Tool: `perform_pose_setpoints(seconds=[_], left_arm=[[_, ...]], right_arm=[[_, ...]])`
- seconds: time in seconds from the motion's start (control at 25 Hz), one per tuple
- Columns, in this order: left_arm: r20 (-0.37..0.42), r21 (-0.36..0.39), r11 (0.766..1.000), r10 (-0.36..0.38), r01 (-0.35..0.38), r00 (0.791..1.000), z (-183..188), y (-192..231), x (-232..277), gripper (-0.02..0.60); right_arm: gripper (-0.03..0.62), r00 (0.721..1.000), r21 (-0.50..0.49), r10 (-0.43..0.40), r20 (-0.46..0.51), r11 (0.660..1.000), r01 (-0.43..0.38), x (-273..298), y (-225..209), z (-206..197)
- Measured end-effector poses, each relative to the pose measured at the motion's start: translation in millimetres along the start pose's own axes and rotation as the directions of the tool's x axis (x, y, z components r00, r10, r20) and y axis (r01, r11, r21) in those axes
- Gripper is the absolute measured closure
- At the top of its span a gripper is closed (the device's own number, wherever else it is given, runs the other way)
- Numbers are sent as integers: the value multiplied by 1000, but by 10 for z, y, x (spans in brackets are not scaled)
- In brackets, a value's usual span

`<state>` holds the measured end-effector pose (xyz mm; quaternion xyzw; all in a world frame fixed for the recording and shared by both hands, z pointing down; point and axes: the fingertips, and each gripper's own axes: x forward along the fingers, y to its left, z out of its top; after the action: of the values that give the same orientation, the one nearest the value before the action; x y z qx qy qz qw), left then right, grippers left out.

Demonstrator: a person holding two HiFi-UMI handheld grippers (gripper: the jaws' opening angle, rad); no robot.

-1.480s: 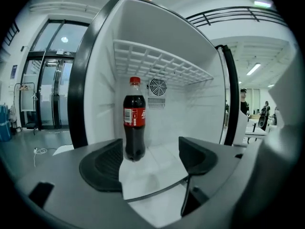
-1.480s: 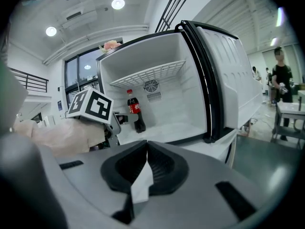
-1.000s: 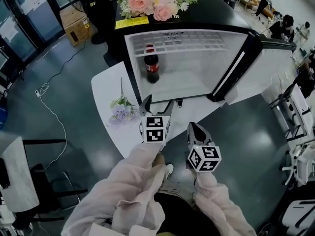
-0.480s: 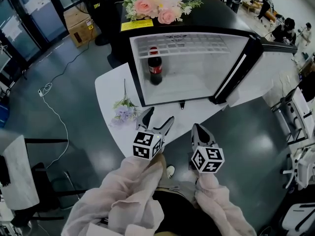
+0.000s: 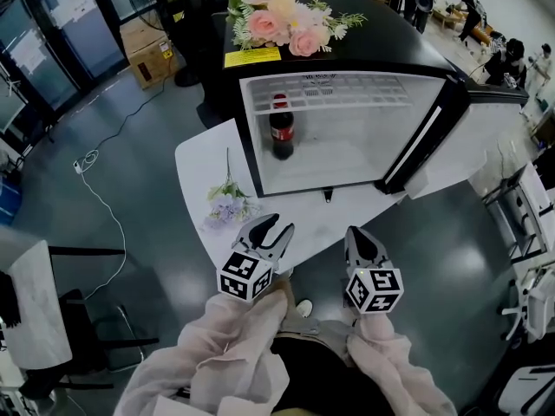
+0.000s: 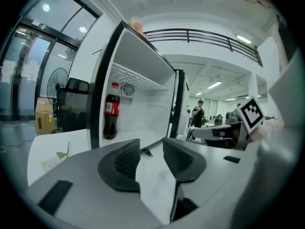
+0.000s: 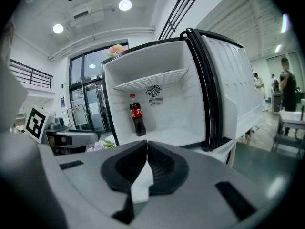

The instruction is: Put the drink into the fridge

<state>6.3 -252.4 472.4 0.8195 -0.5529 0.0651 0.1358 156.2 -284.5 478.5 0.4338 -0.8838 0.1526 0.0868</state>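
A cola bottle (image 5: 281, 128) with a red label stands upright inside the open white fridge (image 5: 347, 81), at its left side; it also shows in the left gripper view (image 6: 110, 111) and the right gripper view (image 7: 137, 114). My left gripper (image 5: 274, 225) hovers in front of the fridge over the table edge. Its jaws have just been closing, but a gap remains and nothing is between them (image 6: 151, 144). My right gripper (image 5: 358, 234) hangs beside it, jaws together and empty (image 7: 146, 144). Both stand well short of the bottle.
The fridge door (image 5: 429, 133) stands swung out to the right. The fridge sits on a white table (image 5: 201, 159) with a lilac flower sprig (image 5: 227, 204) at its left. Pink flowers (image 5: 286, 20) lie on the fridge top. A cardboard box (image 5: 149, 46) stands far left.
My left gripper has drawn back from the fridge toward the person, and its jaws have narrowed from wide open. The right gripper has hardly moved.
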Motion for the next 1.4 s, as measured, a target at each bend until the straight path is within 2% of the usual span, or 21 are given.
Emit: perform_pose_setpoints(seconds=[0.12, 0.2, 0.28, 0.44, 0.76, 1.12, 1.4], left_arm=[[8, -19, 1000, -23, 24, 1000, -6, 24, -63, 481], [24, -47, 998, -27, 28, 999, 13, 63, -122, 552], [33, -55, 998, -30, 31, 999, 33, 90, -171, 565], [55, -10, 999, -39, 39, 998, 86, 76, -216, 571], [83, 13, 996, -85, 84, 993, 217, -187, -273, 571], [83, -7, 996, -88, 89, 993, 221, -298, -209, 571], [99, -15, 995, -94, 96, 991, 238, -318, -169, 571]], right_arm=[[580, 1000, -1, 20, 8, 1000, -20, 26, 1, 15], [582, 1000, 3, 23, 19, 1000, -23, 30, -7, 33], [582, 999, 10, 22, 35, 1000, -22, 18, -11, 70], [582, 998, 14, 28, 57, 999, -29, -27, 15, 171], [583, 999, -14, 23, 33, 1000, -22, -291, 44, 287], [585, 998, -37, 14, 60, 999, -12, -386, 77, 414], [585, 999, -26, 15, 32, 1000, -14, -352, 100, 316]])
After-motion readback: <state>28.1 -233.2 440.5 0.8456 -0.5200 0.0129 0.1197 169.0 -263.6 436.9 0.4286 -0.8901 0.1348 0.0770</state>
